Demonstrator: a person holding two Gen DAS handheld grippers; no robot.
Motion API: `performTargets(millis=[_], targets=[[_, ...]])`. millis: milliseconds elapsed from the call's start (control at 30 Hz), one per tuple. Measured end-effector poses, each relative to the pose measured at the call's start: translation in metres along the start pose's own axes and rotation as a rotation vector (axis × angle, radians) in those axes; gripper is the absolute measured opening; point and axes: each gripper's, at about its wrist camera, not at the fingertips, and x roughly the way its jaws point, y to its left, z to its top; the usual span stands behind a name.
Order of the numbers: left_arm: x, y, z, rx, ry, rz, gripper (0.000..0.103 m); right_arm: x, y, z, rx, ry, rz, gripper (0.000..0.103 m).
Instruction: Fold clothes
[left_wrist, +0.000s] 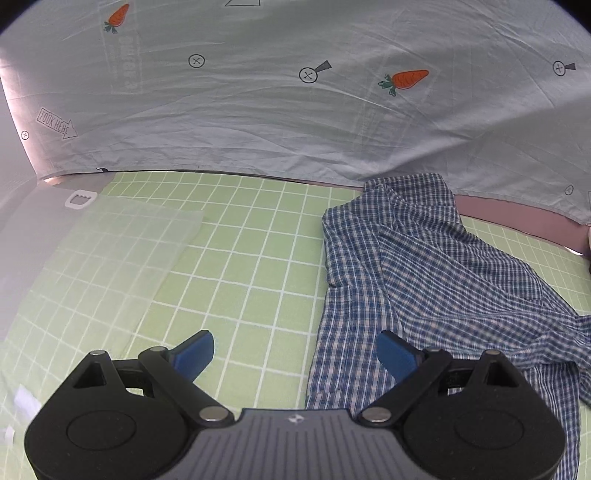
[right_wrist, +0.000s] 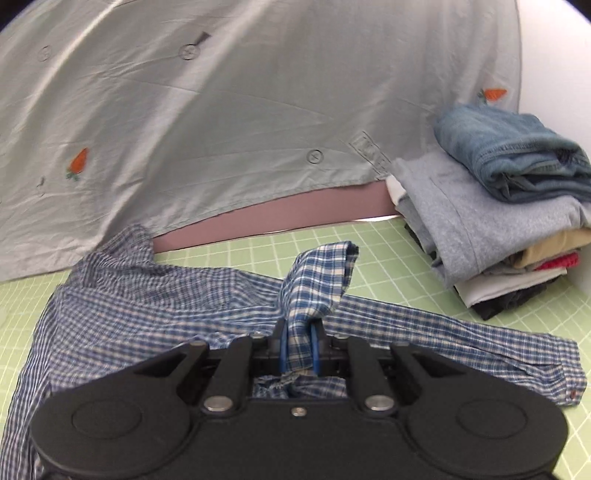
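One checked shirt (right_wrist: 155, 306) (blue-white) crumpled — right hand-held gripper (right_wrist: 298, 349) pinching fold.

Green grid mat (left_wrist: 258, 236) under checked shirt (left_wrist: 424, 266)

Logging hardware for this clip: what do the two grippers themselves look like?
Both match: the left gripper and the right gripper have matte black bodies with rounded lobes, black linkage arms on silver pivot pins and blue fingers. The left's centre plate is ribbed grey. No cables or sleeves are visible.
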Motion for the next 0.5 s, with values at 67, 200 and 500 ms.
performTargets(millis=[67,200,500], targets=[[-0.013,0.004,-0.013,0.0,0.009,0.003,0.095,-0.017,0.017,-0.008,-0.073,-0.004,0.021,0.013],[-0.032,0.015,-0.043,-0.008,0.042,0.007,0.095,-0.042,0.048,-0.032,-0.182,0.017,0.069,0.013],[-0.053,0.032,-0.1,-0.017,0.132,0.019,0.095,-0.077,0.106,-0.098,-0.339,0.135,0.197,0.013]])
